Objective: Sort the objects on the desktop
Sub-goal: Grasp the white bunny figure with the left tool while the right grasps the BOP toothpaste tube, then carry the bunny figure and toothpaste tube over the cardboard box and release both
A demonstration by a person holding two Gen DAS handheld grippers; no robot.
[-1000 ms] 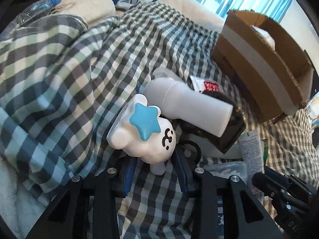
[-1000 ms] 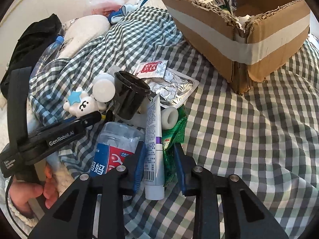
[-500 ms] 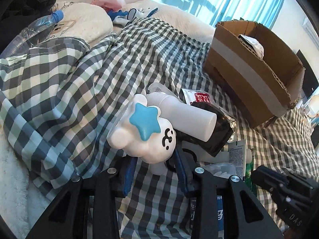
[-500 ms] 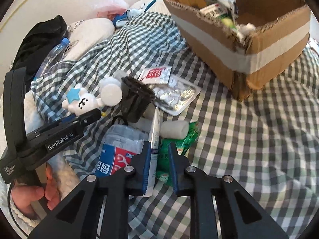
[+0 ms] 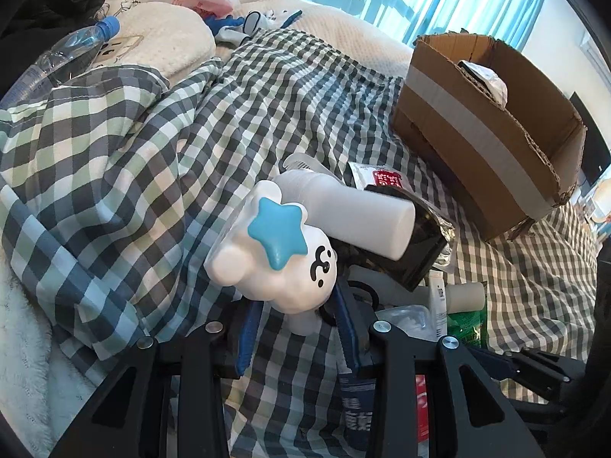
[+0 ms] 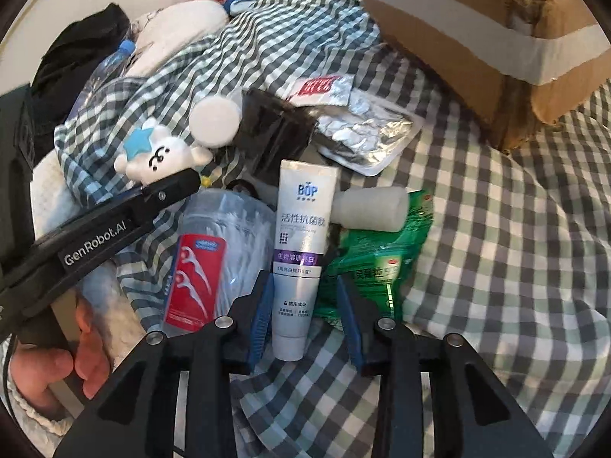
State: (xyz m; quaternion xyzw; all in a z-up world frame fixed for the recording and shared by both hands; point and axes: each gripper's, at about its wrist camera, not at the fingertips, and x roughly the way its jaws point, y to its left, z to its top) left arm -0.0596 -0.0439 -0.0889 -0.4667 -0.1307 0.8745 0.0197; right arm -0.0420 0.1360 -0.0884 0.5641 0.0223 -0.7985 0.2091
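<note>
- The left claw point(image 5: 298, 330) pinches the white bear figure point(image 5: 273, 255) by its lower part, blue pads on either side; the figure tilts up and away from the claw, its blue star and face turned toward the camera.
- The right claw point(image 6: 305, 318) is spread, its blue pads flanking the toothpaste tube point(image 6: 299, 240) with a gap on each side; whether either pad touches it I cannot tell.
- The tube's long axis runs straight along the fingers, crimped flat end pointing away, the other end near the camera between the pads.
- Just left of the tube lies a clear floss-pick pack point(image 6: 214, 263) with a red label; to its right a green packet point(image 6: 376, 263) under a small white bottle point(image 6: 372, 208) lying crosswise.
- Beyond the tube sit a black cup point(image 6: 277, 133), a white cylinder point(image 6: 215, 122), a foil blister sheet point(image 6: 368, 135) and a red-printed sachet point(image 6: 320, 89).
- All rest on a checked bedspread point(image 6: 515, 229); a taped cardboard box point(image 6: 477, 34) stands farther off to the right.
</note>
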